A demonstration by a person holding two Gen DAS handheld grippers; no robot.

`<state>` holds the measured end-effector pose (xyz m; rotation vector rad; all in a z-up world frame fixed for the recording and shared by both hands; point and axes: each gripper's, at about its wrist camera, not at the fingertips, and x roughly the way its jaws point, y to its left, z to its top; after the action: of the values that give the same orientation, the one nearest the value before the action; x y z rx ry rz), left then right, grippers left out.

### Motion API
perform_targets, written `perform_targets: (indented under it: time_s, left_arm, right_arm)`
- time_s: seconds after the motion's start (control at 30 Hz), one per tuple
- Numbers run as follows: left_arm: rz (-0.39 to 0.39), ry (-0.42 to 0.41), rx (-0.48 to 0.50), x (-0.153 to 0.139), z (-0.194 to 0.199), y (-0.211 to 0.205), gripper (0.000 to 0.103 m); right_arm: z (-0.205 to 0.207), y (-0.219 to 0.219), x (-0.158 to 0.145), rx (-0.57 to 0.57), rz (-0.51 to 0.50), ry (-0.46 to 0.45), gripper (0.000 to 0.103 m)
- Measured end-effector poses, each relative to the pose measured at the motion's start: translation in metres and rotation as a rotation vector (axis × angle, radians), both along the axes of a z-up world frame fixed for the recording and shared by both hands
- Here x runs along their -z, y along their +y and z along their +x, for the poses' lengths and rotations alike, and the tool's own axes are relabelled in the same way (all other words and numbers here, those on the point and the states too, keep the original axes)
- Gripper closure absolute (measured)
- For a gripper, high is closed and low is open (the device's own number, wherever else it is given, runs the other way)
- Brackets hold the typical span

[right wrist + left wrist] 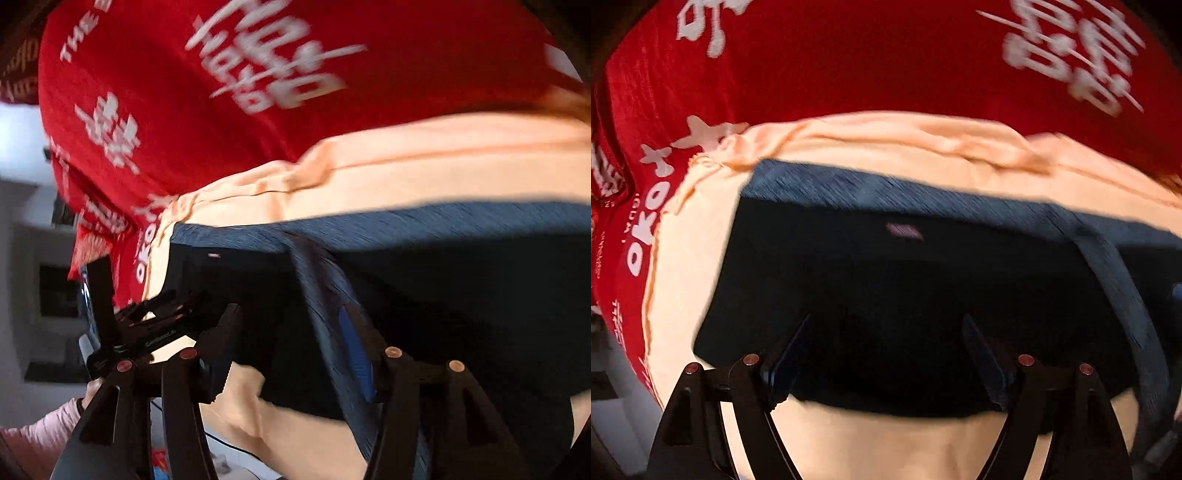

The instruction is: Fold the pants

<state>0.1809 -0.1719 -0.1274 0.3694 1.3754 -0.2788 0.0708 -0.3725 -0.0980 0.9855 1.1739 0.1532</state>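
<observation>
Dark navy pants (886, 280) lie folded on a peach cloth (886, 155), with a lighter blue waistband along the far edge. My left gripper (886, 332) is open, its fingers spread over the near edge of the pants. In the right wrist view the pants (461, 295) fill the right half. My right gripper (295, 332) is open over them, with a fold of the fabric running between its fingers. The left gripper (147, 325) shows at the left of that view, by the pants' left end.
A red cloth with white lettering (849, 55) covers the surface beyond the peach cloth and also shows in the right wrist view (221, 110). The table edge and a white room lie to the left (22, 221). A pink sleeve (33, 435) is at bottom left.
</observation>
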Motion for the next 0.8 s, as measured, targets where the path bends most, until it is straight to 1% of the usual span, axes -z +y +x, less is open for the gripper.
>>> perform_targets:
  time_s: [0.07,0.13,0.23,0.33,0.43,0.5,0.57,0.67,0.8]
  left_arm:
    - [-0.008,0.020,0.030,-0.002,-0.017,-0.007,0.021]
    - [-0.032,0.032,0.071,-0.010,-0.040,-0.019,0.021]
    - [-0.088,0.057,0.143,-0.016,-0.072,-0.034,0.021]
    - [-0.117,0.087,0.202,-0.016,-0.093,-0.046,0.021]
    - [-0.181,0.107,0.247,-0.023,-0.118,-0.058,0.021]
    - [-0.203,0.137,0.276,-0.024,-0.135,-0.067,0.021]
    - [-0.228,0.159,0.296,-0.028,-0.150,-0.078,0.021]
    - [-0.272,0.185,0.338,-0.031,-0.176,-0.098,0.021]
    - [-0.294,0.233,0.378,-0.021,-0.200,-0.129,0.021]
  right_arm:
    - [-0.035,-0.010,-0.004,0.076,-0.014,0.028,0.045]
    - [-0.069,-0.016,-0.005,0.139,-0.033,0.061,0.044]
    - [-0.127,-0.018,-0.003,0.233,-0.061,0.127,0.044]
    - [-0.186,-0.018,0.005,0.304,-0.079,0.190,0.044]
    - [-0.237,-0.014,0.008,0.363,-0.106,0.239,0.044]
    - [-0.273,-0.011,0.012,0.413,-0.121,0.273,0.044]
    - [-0.303,-0.009,0.020,0.460,-0.116,0.319,0.044]
    - [-0.338,-0.007,0.031,0.501,-0.116,0.372,0.044]
    - [-0.369,-0.008,0.048,0.515,-0.126,0.415,0.044]
